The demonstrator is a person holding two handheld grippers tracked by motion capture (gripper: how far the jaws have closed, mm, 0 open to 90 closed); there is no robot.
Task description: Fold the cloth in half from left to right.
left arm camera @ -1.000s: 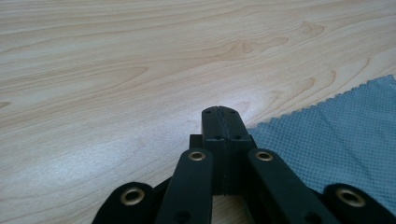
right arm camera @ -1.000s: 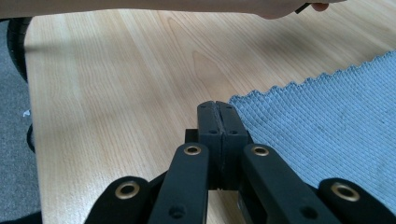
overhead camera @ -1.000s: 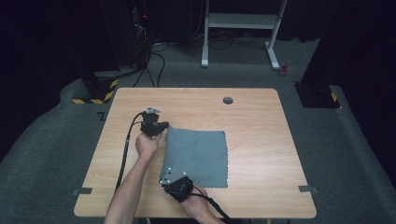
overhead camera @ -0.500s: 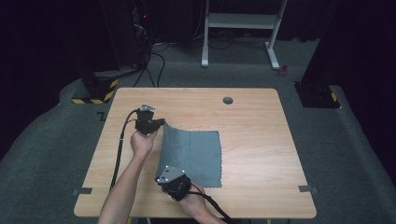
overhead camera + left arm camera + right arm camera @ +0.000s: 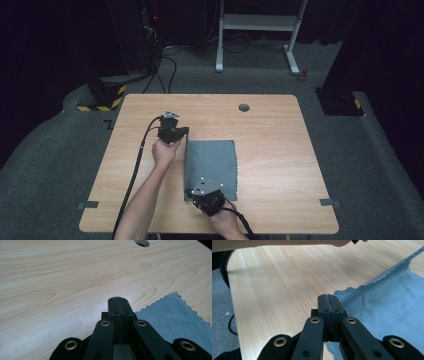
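High view, going left to right: left gripper point(image 5: 183, 132) is sitting left of centre, its tip at the upper left corner of the grey cloth point(image 5: 212, 167); the right gripper point(image 5: 192, 192) is lower, just right of it, at the cloth's bottom left corner. The cloth is lying on the wooden table point(image 5: 280, 150), roughly centre frame, with its left edge lifting off the board between the two grippers and the rest lying flat. The high view is giving the whole layout plus the round hole point(image 5: 244, 107) near the table's upper edge and a black cable point(image 5: 134, 175) trailing down the left side; it isn't resolving the jaws. The gripper views are covering that: in the left gripper view the left gripper point(image 5: 120, 301) is showing jaws clamped together, cloth point(image 5: 175, 320) fanning out at lower right and a strip of fabric visible under the linkage, so it's pinching the cloth corner. In the right gripper view the right gripper point(image 5: 328, 298) is likewise clenched, with cloth point(image 5: 387, 307) bunching right at the tips and spreading to the right, grasping that corner. The cloth is looking blue-grey, fine waffle weave, with zigzag pinked edges. The actual pinch points are hiding behind the jaw bodies; the person's forearm point(image 5: 287, 242) is cut off at the top of the right gripper view.
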